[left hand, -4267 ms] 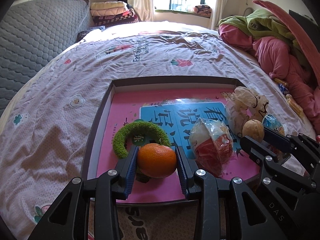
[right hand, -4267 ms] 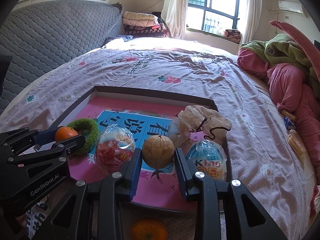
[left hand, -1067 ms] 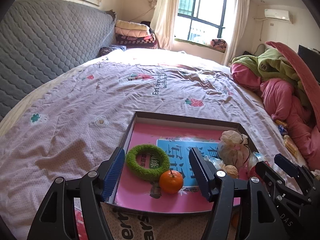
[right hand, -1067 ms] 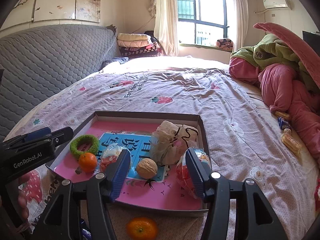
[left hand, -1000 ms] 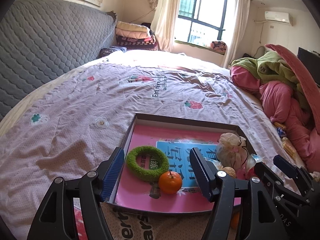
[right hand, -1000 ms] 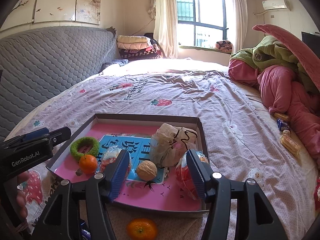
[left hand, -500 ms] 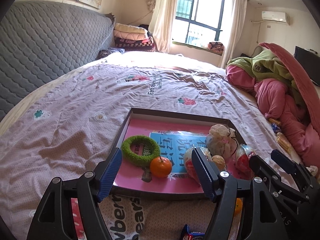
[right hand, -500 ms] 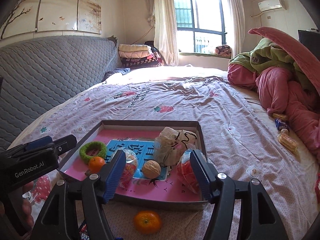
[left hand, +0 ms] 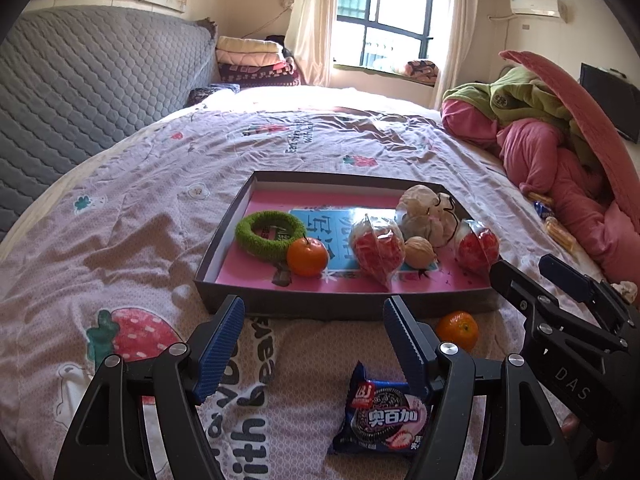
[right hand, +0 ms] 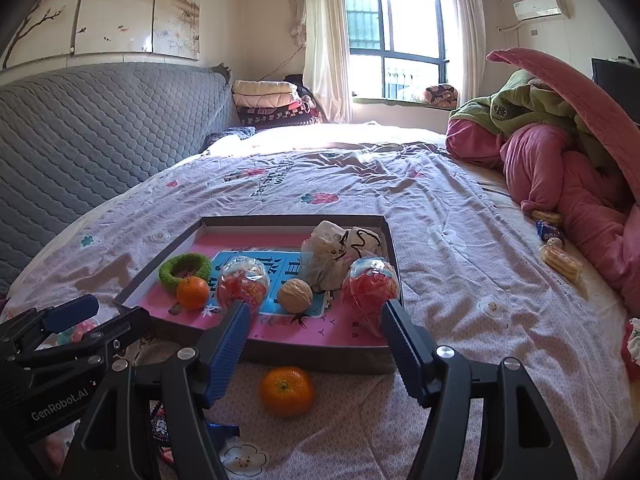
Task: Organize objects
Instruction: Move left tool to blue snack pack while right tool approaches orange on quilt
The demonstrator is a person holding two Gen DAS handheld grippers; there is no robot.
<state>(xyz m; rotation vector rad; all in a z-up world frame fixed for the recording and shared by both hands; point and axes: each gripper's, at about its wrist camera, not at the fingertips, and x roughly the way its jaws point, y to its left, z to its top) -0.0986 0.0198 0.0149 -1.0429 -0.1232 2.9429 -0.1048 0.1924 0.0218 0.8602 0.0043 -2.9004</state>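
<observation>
A shallow dark box [left hand: 224,240] [right hand: 394,256] with a pink floor lies on the bed. In it are a green ring [left hand: 270,234] [right hand: 185,270], a tangerine [left hand: 307,257] [right hand: 193,293], a walnut [left hand: 419,253] [right hand: 295,295], two wrapped red eggs [left hand: 376,250] [left hand: 478,246] [right hand: 370,286] and a cream pouch [left hand: 426,212] [right hand: 340,254]. A second tangerine [left hand: 457,330] [right hand: 286,391] and a blue cookie packet [left hand: 382,416] lie on the bedcover in front of the box. My left gripper [left hand: 311,336] and right gripper [right hand: 314,338] are open and empty, both short of the box.
Pink and green bedding [left hand: 560,128] is piled at the right. Snack packets [right hand: 558,258] lie beside it. A grey quilted headboard [right hand: 100,128] runs along the left. Folded blankets [left hand: 256,60] are stacked at the far end.
Both grippers let go of the tangerine and the walnut, opened, and pulled back and up from the box. The loose tangerine and cookie packet came into the left wrist view.
</observation>
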